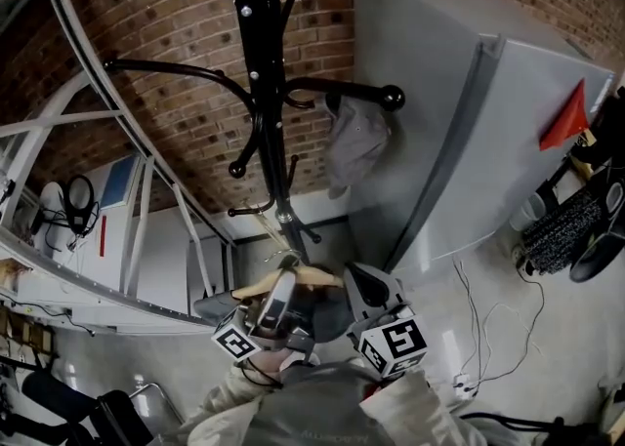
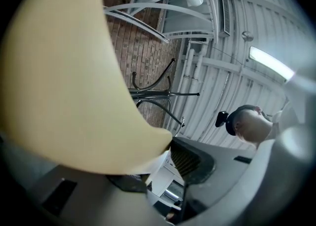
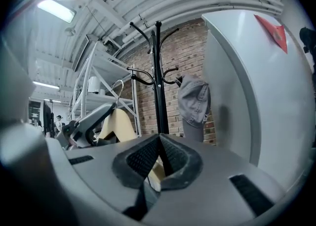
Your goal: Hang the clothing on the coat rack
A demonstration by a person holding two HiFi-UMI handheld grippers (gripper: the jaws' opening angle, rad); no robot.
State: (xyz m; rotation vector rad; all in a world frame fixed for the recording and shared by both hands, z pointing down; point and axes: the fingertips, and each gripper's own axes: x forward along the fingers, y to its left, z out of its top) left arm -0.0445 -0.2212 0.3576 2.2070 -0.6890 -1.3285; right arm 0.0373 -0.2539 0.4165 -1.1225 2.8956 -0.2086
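Clamping wooden hanger (image 1: 314,277): left gripper (image 2: 165,157) and right gripper (image 3: 159,159); long axis crosswise, hook (image 1: 277,237) toward coat rack (image 1: 264,93).

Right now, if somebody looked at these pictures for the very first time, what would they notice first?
The tall black coat rack stands in the middle against the brick wall. A gray cap hangs from one of its hooks, on the right of the head view. Low down in front of the rack, the left gripper and right gripper both clamp a pale wooden hanger.
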